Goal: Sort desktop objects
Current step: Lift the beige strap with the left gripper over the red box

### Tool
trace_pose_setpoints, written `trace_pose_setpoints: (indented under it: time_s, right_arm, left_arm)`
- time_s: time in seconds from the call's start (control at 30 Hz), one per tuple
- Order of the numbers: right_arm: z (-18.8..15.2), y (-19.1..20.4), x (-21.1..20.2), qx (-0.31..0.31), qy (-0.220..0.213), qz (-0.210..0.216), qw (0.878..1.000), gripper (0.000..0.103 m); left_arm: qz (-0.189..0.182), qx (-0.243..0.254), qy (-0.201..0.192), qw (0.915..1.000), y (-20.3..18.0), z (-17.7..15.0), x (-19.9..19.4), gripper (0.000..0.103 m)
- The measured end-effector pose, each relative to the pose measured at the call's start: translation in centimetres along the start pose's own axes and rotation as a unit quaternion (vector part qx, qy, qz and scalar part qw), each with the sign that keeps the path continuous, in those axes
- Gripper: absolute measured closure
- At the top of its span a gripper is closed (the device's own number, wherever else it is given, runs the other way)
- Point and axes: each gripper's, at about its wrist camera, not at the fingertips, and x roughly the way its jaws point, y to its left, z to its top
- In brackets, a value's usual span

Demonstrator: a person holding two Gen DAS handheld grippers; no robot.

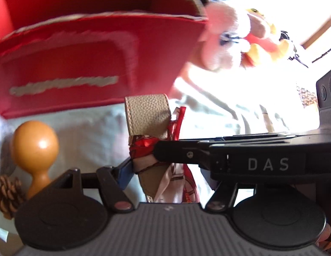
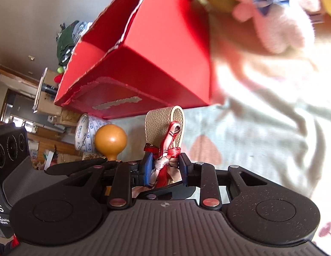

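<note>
Scarf [image 2: 165,166], red and cream, sits knotted between the blue pads [image 2: 148,168] of the right gripper [image 2: 165,168]; its jaws are closed narrow on the knot. The scarf is tied to a beige leather strap [image 2: 163,125], which stands up as a loop just beyond the jaws.

In the left wrist view the same strap [image 1: 147,115] and scarf [image 1: 144,147] are in the middle. The left gripper [image 1: 135,170] has one blue pad [image 1: 124,175] touching the scarf from the left. The other finger is hidden behind the right gripper [image 1: 240,160], which crosses the view from the right with its dark finger on the knot, so I cannot tell if the left jaws are pinching the cloth.

Just left of the strap stands a round wooden knob [image 1: 34,147] on a thin neck, and a pine cone [image 1: 7,194] lies beside it at the left edge. In the right wrist view a white roll with blue print [image 2: 87,134] is behind the knob [image 2: 111,139].

Beyond the strap a red box [image 1: 80,53] with torn edges stands near, open at the top; its front wall fills the room ahead. To the right of the box are soft toys, one pink [image 1: 220,34] and one yellow [image 1: 261,51], blurred.

The desk cloth [image 2: 261,128] is pale with pink hearts, and to the right of the strap it lies bare and very bright.
</note>
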Motion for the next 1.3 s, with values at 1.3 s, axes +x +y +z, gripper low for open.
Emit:
trace_pose_setpoints:
  time_s: [1.3]
  right_arm:
    - [12.3,14.4,-2.6,-0.13,-0.162,-0.049,0.977,0.073]
  left_arm:
    - [-0.033,0.137,-0.124,0.9822,2.4,14.7,-11.2,0.035]
